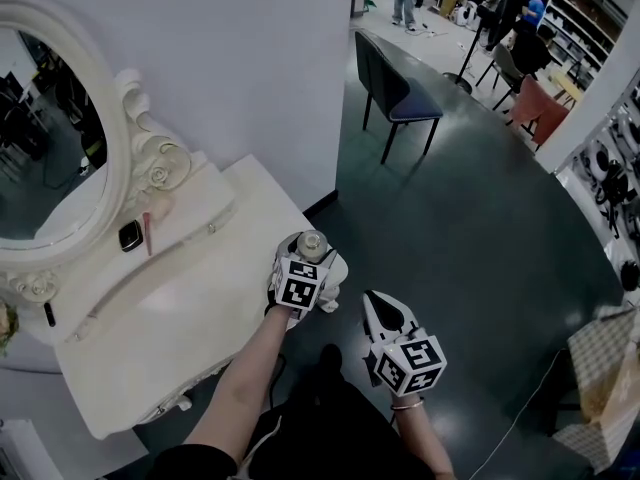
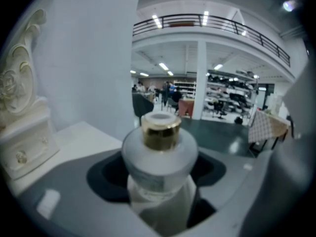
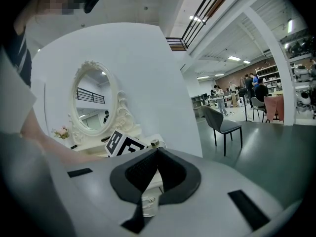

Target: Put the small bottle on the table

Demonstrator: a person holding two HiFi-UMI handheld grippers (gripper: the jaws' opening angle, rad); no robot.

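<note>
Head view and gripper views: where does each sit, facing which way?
Head view: on the person's head, facing steeply down at the white table; both forearms, left gripper and right gripper show.
Left gripper view: on the left gripper, facing along its jaws, shut on the small bottle, toward the shelves.
Right gripper view: on the right gripper, jaws together and empty, facing the mirror.
Shared: head and right gripper views show the chair.

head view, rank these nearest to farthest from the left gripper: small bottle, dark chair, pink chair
1. small bottle: held in the left gripper itself, so it is nearest.
2. dark chair: on the floor ahead, toward the upper middle.
3. pink chair: farther back, at the upper right.
</note>
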